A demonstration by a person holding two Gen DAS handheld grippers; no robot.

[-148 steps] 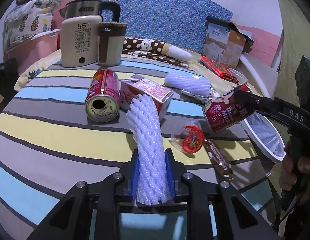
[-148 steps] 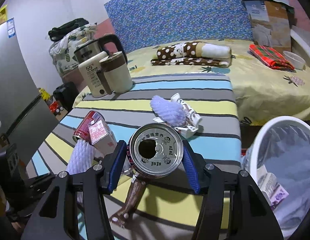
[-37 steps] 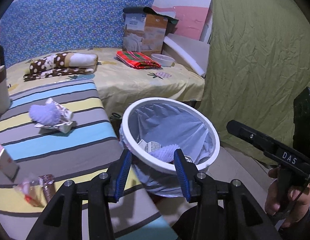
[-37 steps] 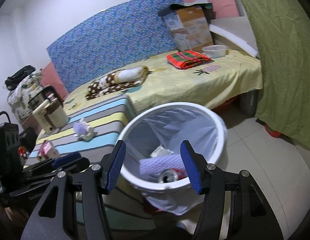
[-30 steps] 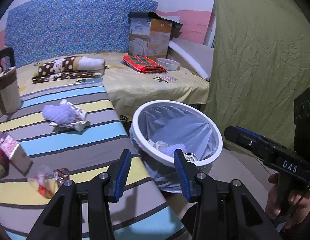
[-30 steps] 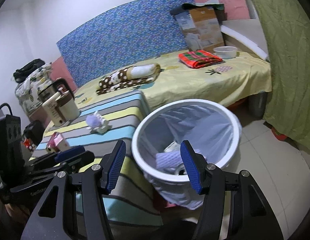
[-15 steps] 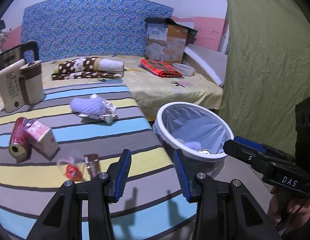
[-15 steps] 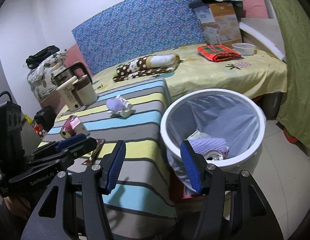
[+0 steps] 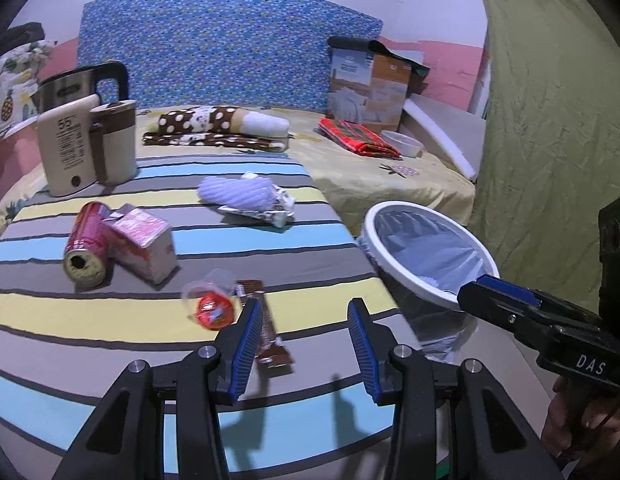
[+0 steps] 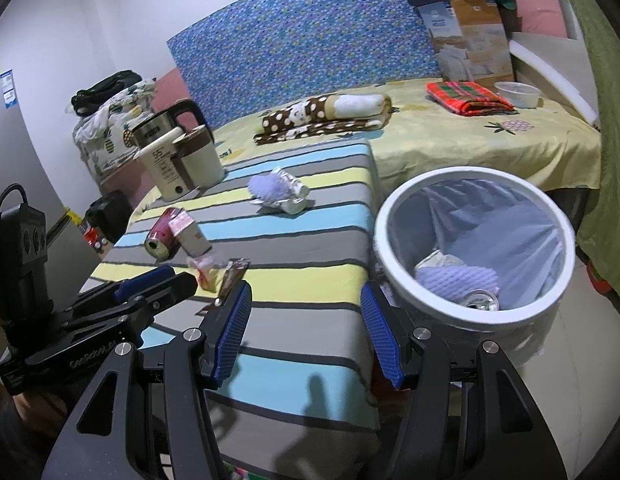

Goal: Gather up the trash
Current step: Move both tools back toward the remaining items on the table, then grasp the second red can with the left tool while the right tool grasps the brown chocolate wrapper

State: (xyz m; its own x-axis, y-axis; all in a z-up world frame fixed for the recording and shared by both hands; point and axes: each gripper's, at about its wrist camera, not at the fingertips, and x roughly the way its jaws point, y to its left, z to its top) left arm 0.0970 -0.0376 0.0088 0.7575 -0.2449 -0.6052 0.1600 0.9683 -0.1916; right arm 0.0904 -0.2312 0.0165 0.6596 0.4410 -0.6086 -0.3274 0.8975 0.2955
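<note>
From my left wrist: my left gripper gapes empty over a brown wrapper on the striped table; pinching flat foil may slip.

From my right wrist: my right gripper gapes empty beside the bin.

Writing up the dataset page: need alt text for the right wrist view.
The open, empty right gripper hovers over a striped table edge beside a white trash bin holding foam netting and a can. A red can, carton and wrappers lie on the table; the left gripper is at left.
</note>
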